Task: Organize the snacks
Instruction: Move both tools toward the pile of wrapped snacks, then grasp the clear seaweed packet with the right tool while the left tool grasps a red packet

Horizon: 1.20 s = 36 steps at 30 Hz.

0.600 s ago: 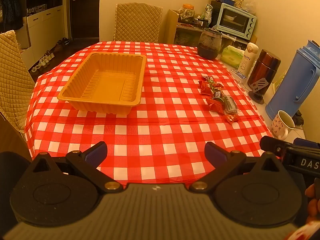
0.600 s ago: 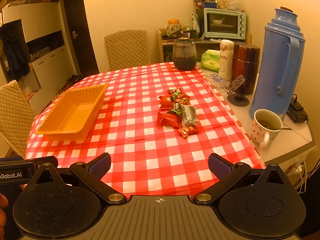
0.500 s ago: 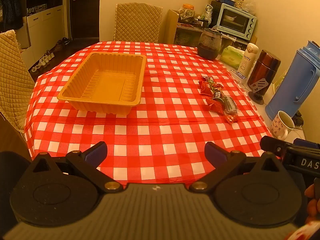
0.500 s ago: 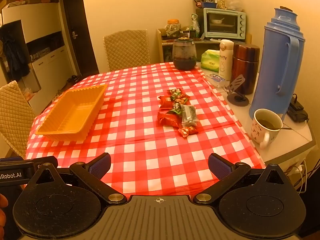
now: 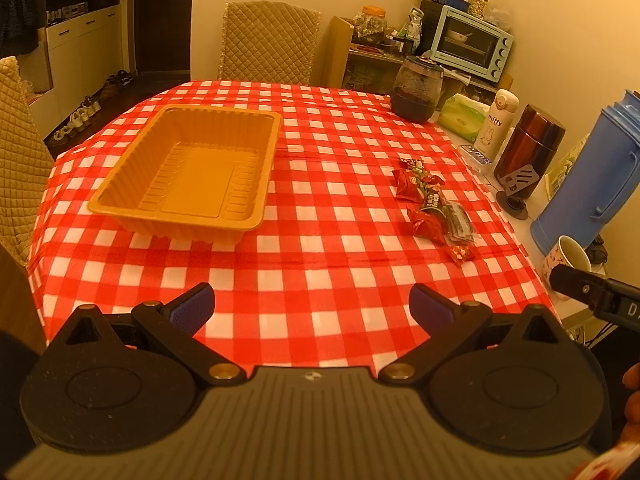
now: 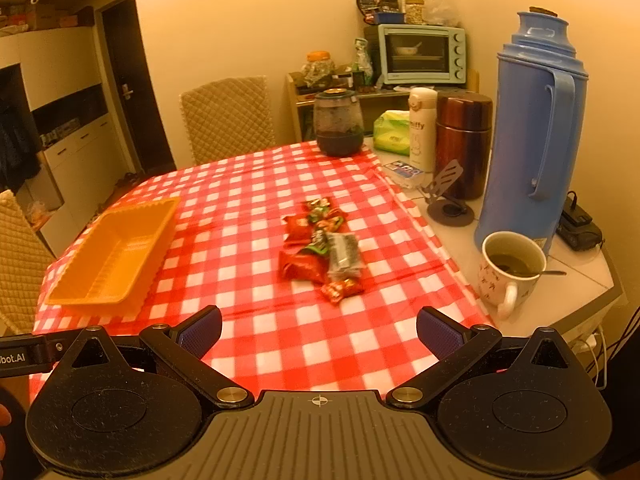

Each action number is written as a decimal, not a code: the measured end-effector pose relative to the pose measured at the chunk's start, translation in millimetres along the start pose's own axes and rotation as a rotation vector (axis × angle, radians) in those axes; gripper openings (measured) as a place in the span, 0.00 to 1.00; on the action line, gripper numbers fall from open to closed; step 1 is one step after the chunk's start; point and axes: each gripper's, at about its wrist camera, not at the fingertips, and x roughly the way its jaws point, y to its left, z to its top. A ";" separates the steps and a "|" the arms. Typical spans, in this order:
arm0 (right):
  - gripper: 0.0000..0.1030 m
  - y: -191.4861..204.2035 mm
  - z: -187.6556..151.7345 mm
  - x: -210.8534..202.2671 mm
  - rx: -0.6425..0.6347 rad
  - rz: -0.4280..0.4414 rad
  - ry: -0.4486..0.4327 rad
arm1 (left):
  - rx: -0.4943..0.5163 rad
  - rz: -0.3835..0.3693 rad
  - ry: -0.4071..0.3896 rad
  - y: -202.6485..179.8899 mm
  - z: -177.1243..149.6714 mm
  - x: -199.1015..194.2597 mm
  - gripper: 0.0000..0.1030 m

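Note:
A small heap of wrapped snacks (image 5: pixel 434 208), red, green and one dark packet, lies on the red checked tablecloth (image 5: pixel 320 248) right of centre; it also shows in the right wrist view (image 6: pixel 322 248). An empty orange plastic tray (image 5: pixel 188 172) sits on the cloth's left side, also in the right wrist view (image 6: pixel 114 254). My left gripper (image 5: pixel 312 308) is open and empty above the near table edge. My right gripper (image 6: pixel 319 330) is open and empty, near the front edge, short of the snacks.
A white mug of tea (image 6: pixel 512 268), a blue thermos (image 6: pixel 536 132), a brown flask (image 6: pixel 464 144), a white bottle (image 6: pixel 422 128) and a dark glass jar (image 6: pixel 339 124) stand along the table's right and far side. Quilted chairs (image 5: pixel 270 44) stand around.
Both views have moved slightly closer to the table. Nothing on the table has moved and both grippers stay open.

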 end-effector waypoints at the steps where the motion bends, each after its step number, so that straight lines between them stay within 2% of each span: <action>1: 1.00 -2.6 2.7 2.0 0.002 -0.005 -0.003 | -0.001 -0.003 0.001 -0.9 2.2 4.0 1.00; 11: 1.00 -31.5 36.2 23.0 0.019 -0.039 -0.048 | 0.015 -0.071 0.005 -15.5 30.5 42.4 1.00; 17: 0.99 -50.8 43.3 55.2 0.003 -0.044 -0.047 | 0.082 -0.097 0.005 -32.9 42.8 77.8 0.99; 20: 0.99 -57.8 45.4 77.0 -0.013 -0.027 -0.039 | 0.114 -0.126 0.017 -40.6 45.5 101.5 0.92; 24: 0.99 -61.2 45.8 110.7 -0.028 0.003 -0.016 | 0.157 -0.152 0.051 -50.6 49.6 138.1 0.89; 27: 0.86 -61.2 46.3 140.8 -0.038 0.037 0.014 | 0.190 -0.183 0.063 -57.6 52.8 161.0 0.86; 30: 0.83 -61.4 45.4 170.2 -0.043 0.057 0.042 | 0.226 -0.218 0.072 -63.1 53.8 180.2 0.83; 36: 0.68 -63.0 42.8 221.3 -0.038 0.100 0.111 | 0.315 -0.277 0.074 -75.0 58.6 215.7 0.77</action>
